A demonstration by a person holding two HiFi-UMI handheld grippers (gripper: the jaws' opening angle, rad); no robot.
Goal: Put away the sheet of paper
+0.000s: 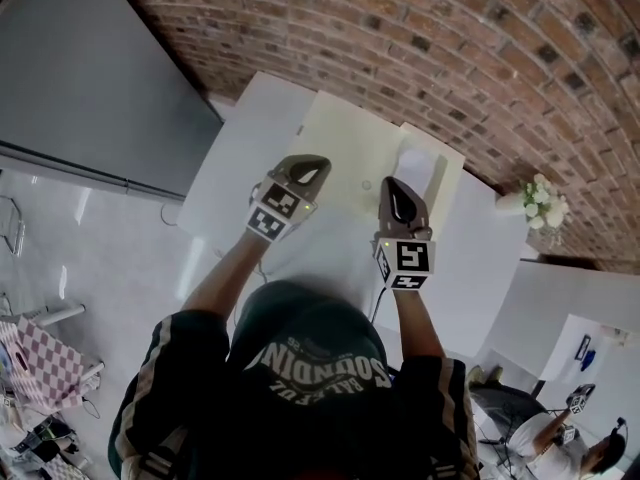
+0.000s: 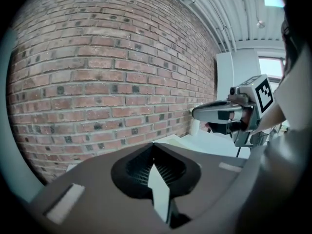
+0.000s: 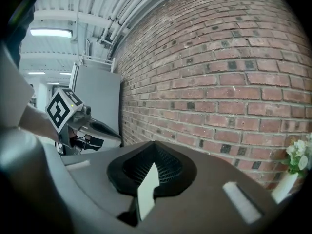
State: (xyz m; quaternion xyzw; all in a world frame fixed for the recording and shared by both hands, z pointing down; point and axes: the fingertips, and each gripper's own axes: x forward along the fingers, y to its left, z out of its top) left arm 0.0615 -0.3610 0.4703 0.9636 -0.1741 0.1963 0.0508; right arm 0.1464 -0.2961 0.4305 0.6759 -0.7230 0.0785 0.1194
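A large cream sheet of paper [image 1: 352,138] lies spread over the white table [image 1: 225,173], with a smaller white piece [image 1: 420,163] at its right. Both grippers hover over it, side by side. My left gripper [image 1: 318,166] is shut, and in the left gripper view a thin pale strip of paper [image 2: 159,191] runs between its closed pads [image 2: 153,147]. My right gripper [image 1: 393,186] is shut too, with a similar pale strip [image 3: 146,191] clamped in its jaws [image 3: 154,145]. Each gripper also sees the other beside it. How the clamped strips join the sheet is hidden.
A brick wall [image 1: 430,38] runs right behind the table. A grey cabinet [image 1: 90,78] stands at the left. A vase of white flowers [image 1: 540,203] sits at the table's right end. Another person [image 1: 570,438] is at the lower right, and a checked cloth [image 1: 40,358] at the lower left.
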